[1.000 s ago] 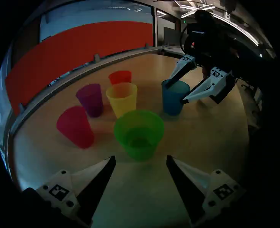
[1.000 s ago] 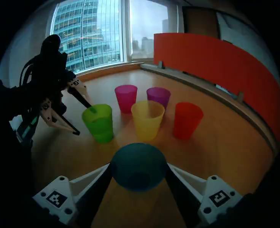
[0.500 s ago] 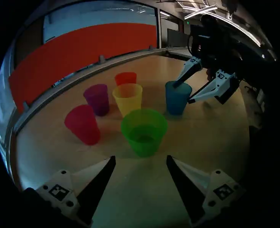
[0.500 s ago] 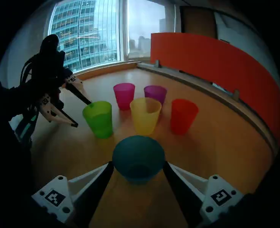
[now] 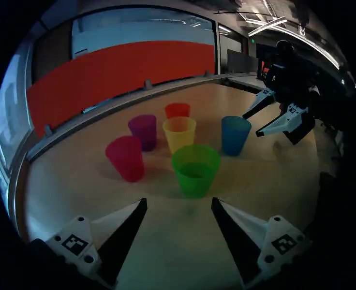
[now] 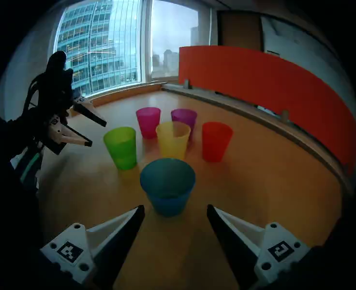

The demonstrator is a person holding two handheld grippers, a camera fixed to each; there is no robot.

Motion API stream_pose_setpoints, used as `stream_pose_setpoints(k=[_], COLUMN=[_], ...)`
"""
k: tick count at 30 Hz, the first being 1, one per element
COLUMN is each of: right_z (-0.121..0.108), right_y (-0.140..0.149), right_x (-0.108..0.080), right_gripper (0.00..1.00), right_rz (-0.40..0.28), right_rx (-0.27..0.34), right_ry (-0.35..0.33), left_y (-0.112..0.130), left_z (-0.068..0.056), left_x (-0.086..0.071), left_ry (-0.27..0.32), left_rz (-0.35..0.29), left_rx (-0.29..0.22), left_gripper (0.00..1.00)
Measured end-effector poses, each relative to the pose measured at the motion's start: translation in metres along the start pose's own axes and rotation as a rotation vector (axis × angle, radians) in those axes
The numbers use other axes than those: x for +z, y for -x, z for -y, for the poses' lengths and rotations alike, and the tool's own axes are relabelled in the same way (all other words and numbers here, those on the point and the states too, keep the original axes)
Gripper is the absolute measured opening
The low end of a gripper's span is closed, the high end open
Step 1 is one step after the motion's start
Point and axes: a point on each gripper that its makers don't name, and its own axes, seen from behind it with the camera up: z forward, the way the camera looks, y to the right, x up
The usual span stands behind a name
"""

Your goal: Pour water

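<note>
My left gripper [image 5: 178, 199] and right gripper [image 6: 175, 207] both gape wide, holding nothing. The green cup [image 5: 196, 169] and blue cup [image 6: 167, 186] stand upright just past the tips, centred for a grasp, I judge (water inside: cannot tell). Behind, 4 crowd close: yellow cup [image 5: 179, 133], pink cup [image 5: 126, 157], purple cup [image 5: 144, 130], red cup [image 5: 177, 110]; farthest, an orange panel [image 5: 120, 67]

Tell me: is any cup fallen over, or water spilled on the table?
Nothing stands out. The green cup, blue cup, yellow cup, pink cup, purple cup and red cup all stand upright on the table, and I see no puddle.
</note>
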Motion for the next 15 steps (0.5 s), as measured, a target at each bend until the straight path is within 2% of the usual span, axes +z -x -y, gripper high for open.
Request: stream_pose_setpoints(k=[9, 15], right_z=[-0.012, -0.023], right_y=[-0.005, -0.011], right_x=[-0.019, -0.031], right_gripper=[1.0, 1.0], right_rz=[-0.054, -0.089], right_rx=[0.035, 0.047], right_ry=[0.06, 0.12], left_y=[-0.005, -0.02], left_z=[0.012, 0.034], left_x=[-0.012, -0.025], left_ry=[-0.07, -0.169], left_rz=[-0.056, -0.128], left_rx=[-0.054, -0.067], left_gripper=[0.99, 0.99])
